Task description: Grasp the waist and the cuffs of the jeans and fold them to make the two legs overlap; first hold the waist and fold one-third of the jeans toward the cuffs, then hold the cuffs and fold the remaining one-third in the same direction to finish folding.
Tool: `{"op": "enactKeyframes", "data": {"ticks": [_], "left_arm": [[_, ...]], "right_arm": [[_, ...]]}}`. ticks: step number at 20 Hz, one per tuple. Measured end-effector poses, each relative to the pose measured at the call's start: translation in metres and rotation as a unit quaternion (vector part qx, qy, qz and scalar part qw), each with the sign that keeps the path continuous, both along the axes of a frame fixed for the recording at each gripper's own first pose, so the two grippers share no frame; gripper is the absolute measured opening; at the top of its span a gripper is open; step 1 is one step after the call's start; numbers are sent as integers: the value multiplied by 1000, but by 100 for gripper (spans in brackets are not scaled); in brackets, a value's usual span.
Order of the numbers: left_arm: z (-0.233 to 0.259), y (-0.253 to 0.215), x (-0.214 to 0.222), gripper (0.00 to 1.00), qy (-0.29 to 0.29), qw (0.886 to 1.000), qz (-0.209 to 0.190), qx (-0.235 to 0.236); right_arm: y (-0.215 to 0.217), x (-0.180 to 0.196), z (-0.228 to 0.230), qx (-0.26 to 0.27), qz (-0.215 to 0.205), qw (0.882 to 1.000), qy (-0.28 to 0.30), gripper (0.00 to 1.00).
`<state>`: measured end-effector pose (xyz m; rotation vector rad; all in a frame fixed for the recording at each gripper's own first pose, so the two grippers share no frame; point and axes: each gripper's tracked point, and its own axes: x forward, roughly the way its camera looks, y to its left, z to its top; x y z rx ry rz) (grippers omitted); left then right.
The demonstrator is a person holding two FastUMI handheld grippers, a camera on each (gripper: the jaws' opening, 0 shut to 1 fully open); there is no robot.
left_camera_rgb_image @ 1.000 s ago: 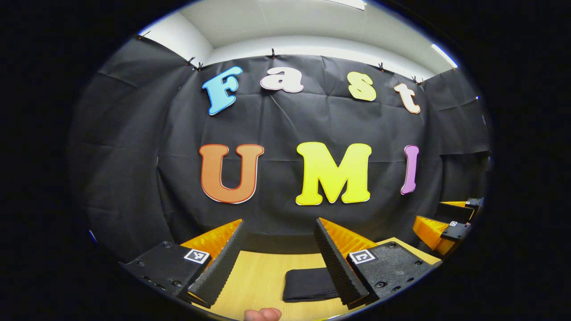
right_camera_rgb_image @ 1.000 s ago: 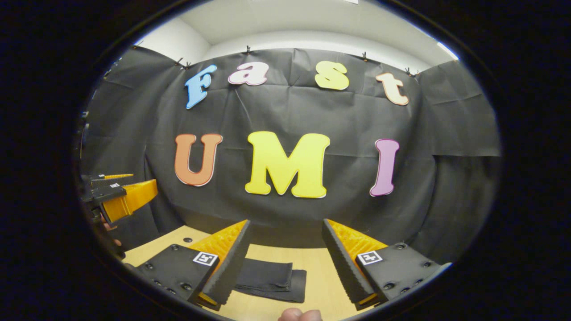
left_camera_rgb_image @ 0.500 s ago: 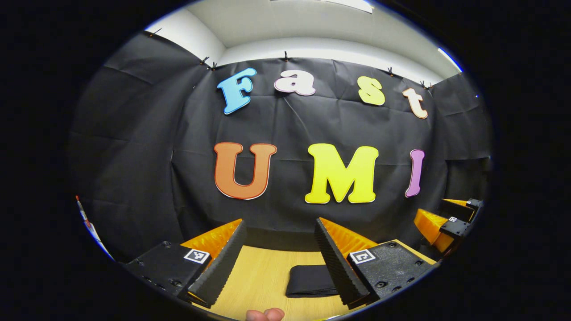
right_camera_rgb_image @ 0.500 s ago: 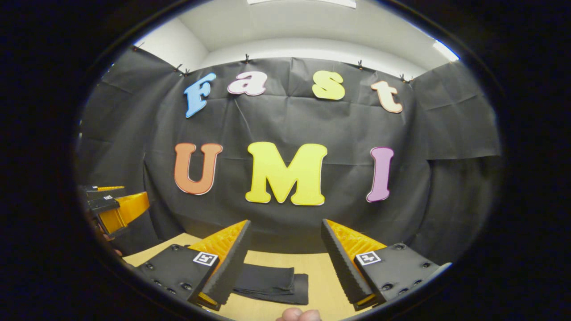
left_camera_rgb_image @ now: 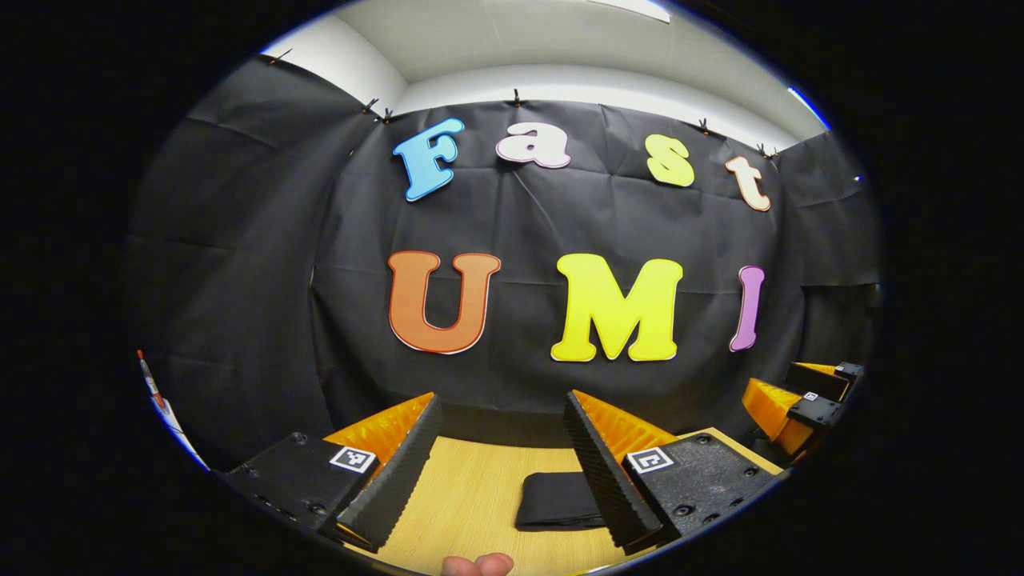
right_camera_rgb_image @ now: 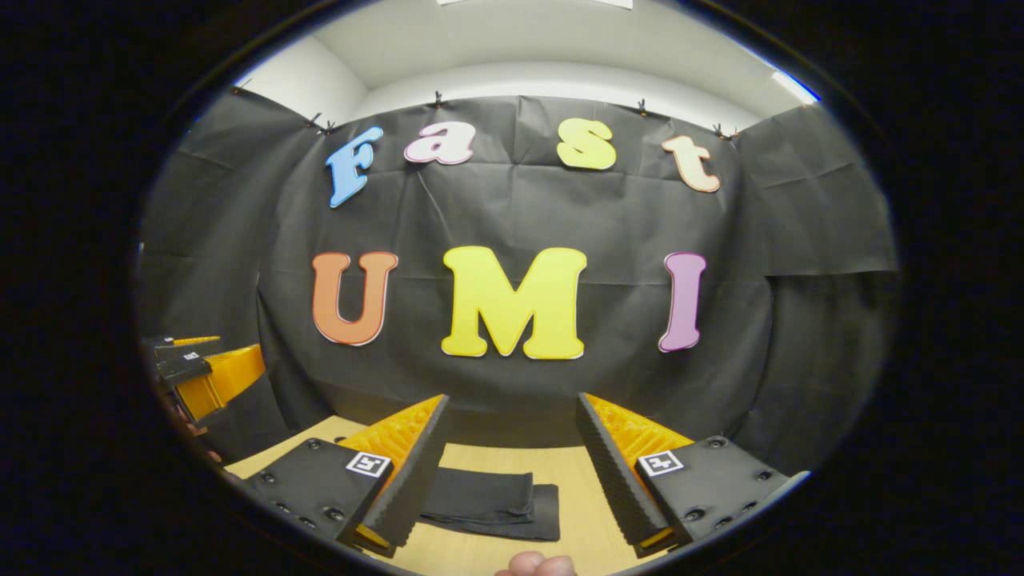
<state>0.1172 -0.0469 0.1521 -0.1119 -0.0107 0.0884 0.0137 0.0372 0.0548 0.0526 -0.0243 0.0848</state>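
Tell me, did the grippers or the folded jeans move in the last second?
Barely. Both views drift a little, so the left gripper and right gripper shifted slightly, and each shows a bit nearer the edge of the other's view. Nothing was grabbed or let go. Both stayed open above the table, and the jeans stayed folded and flat.

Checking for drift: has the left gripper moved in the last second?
Yes. In the left gripper view the wall has slid rightward, so the left gripper swung left.

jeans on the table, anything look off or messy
Slightly uneven: in the right gripper view the folded jeans lie flat on the table, but the top layer stops short, leaving a lower layer sticking out. Both grippers are open above, holding nothing.
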Motion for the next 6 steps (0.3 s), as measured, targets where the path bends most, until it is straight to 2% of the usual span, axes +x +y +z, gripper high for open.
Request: {"op": "enactKeyframes", "data": {"ticks": [6], "left_arm": [[0, -1, 1, 98, -2, 1000, -9, 4]], "right_arm": [[2, 0, -2, 0, 0, 1000, 3, 94]]}}
